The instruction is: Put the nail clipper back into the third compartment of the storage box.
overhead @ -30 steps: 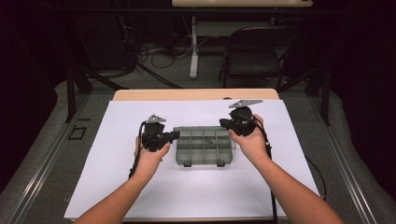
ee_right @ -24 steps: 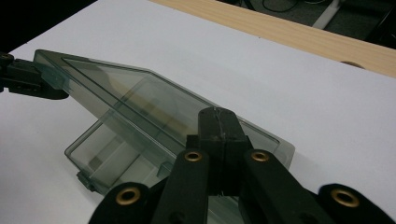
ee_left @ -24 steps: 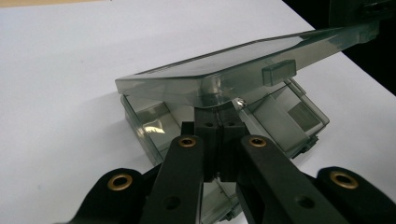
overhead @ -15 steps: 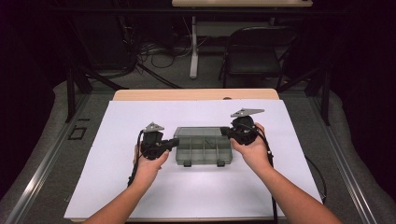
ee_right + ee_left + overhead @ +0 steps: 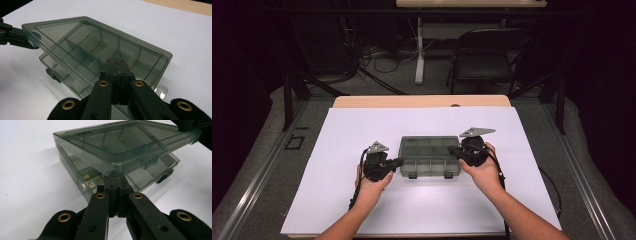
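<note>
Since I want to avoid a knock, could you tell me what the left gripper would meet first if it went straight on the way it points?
Probably the smoky organizer box: the shut left gripper already sits at its raised lid's edge.

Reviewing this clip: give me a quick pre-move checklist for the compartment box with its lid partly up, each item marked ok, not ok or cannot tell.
1. Left gripper shut, tips against the lid edge: ok.
2. Right gripper shut, tips at the lid's opposite side: ok.
3. Lid fully closed on the box base: not ok, a gap shows along the front.
4. Front latches unfastened: ok, they hang free.
5. Compartments free of contents: cannot tell through the tinted plastic.
6. Base resting on the white sheet: ok.
</note>
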The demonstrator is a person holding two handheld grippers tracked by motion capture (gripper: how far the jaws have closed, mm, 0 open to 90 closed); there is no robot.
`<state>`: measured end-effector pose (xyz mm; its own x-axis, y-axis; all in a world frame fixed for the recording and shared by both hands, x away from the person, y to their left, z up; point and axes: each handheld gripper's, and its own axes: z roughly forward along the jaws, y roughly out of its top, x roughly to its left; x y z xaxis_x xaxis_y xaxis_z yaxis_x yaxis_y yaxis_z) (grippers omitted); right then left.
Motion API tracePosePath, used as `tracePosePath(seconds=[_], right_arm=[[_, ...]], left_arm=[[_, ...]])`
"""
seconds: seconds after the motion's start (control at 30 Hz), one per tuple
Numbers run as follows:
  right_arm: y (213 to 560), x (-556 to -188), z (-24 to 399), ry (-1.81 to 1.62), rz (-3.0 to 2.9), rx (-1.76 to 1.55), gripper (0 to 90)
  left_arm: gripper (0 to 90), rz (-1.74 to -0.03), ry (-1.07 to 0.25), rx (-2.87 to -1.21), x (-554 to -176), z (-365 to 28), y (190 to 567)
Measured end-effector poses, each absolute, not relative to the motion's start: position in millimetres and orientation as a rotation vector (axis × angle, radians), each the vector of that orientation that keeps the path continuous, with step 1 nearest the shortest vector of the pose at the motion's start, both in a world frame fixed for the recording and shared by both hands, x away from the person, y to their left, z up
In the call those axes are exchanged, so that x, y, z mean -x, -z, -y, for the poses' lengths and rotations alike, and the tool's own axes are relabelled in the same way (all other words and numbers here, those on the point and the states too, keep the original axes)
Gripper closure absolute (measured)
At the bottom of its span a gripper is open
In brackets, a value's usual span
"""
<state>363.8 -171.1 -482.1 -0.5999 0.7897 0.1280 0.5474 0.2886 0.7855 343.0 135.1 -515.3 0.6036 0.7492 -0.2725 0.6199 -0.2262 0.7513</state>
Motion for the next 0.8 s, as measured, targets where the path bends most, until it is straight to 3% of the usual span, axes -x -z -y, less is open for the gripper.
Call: tracePosePath(seconds=[0.8], right_arm=[[502.1, -350.5, 177.7, -1.274, -2.259, -1.25, 90.0]], left_arm=[[89.4, -1.088, -0.181, -1.945, -334.9, -138.9, 532.7]])
